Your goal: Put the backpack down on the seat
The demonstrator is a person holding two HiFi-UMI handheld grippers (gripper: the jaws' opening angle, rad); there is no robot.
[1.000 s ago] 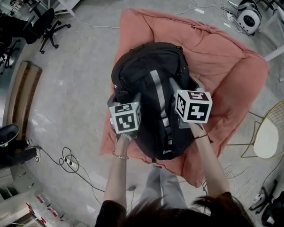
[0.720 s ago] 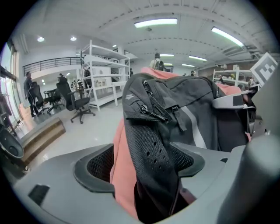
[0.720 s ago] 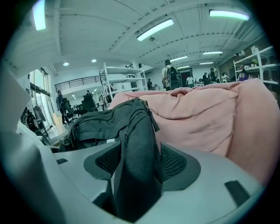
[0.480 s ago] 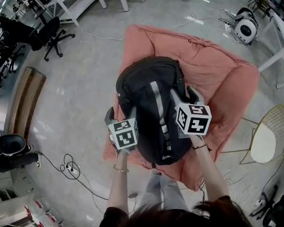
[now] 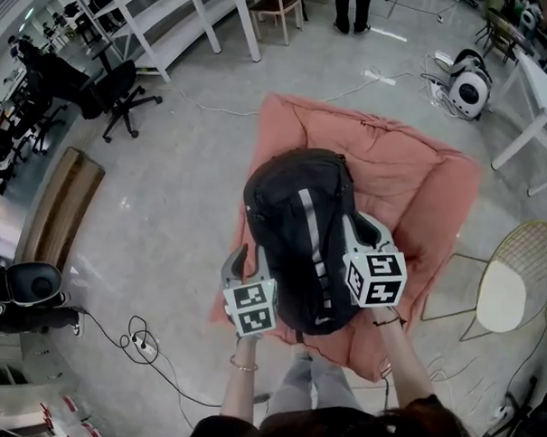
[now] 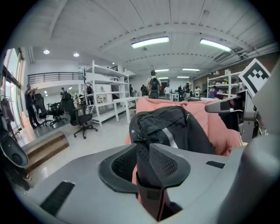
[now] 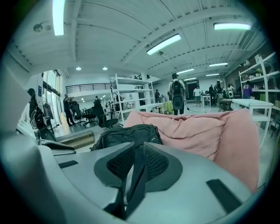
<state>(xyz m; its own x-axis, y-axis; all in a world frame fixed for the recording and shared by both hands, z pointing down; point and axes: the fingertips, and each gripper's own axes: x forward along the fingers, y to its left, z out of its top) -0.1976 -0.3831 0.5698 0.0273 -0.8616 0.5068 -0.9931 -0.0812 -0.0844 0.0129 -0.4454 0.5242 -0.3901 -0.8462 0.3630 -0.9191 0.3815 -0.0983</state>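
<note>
Backpack (image 5: 291,223) on pink seat (image 5: 420,188) between left claw (image 5: 250,262) and right claw (image 5: 368,233), each just closed on a strap (image 6: 148,191).

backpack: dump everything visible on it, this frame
The backpack is black, soft woven fabric, with a grey stripe down its front and a zipped upper pocket. It appears to rest on the pink cushioned seat, top end away from the person. The left gripper and right gripper have just been closing; each now pinches a black strap of it between its pads.
</note>
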